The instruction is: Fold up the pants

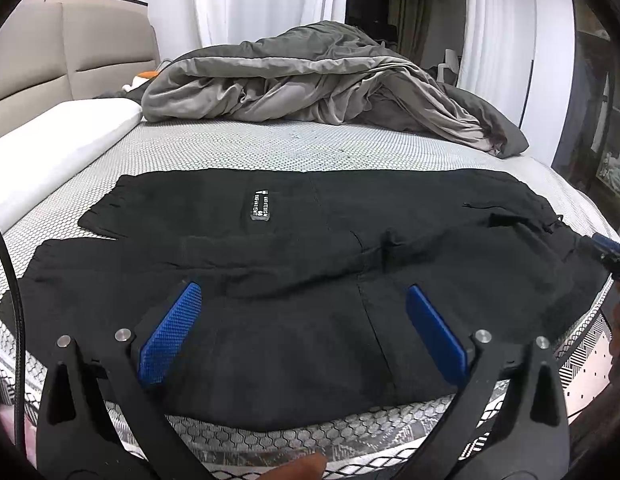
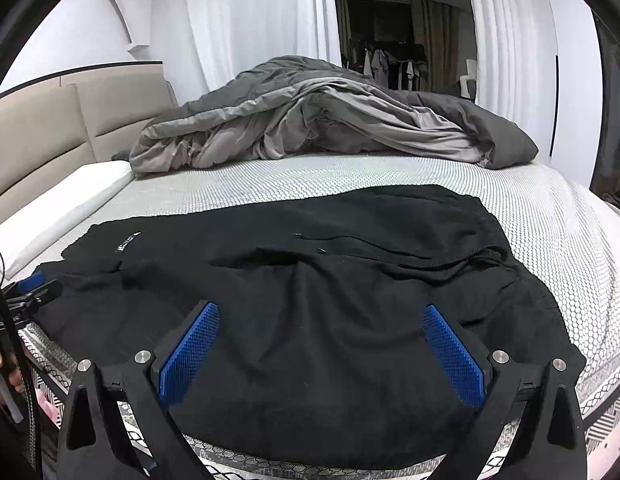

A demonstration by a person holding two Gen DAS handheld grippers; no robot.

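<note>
The black fabric pants [image 1: 310, 264] lay spread flat across the white honeycomb-patterned mattress [image 1: 270, 148], seemingly unfolded. The left gripper [image 1: 304, 332] and right gripper [image 2: 321, 344] hovered above, jaws wide and empty; all folding looked left to do.

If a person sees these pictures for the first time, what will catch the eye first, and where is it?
First the black pants, spread flat across the near part of the mattress, with a small white-lettered label on the far leg. Next the blue pads of the open left gripper and the open right gripper, each poised over the near edge of the cloth. Behind lies a rumpled grey duvet, heaped at the far side.
</note>
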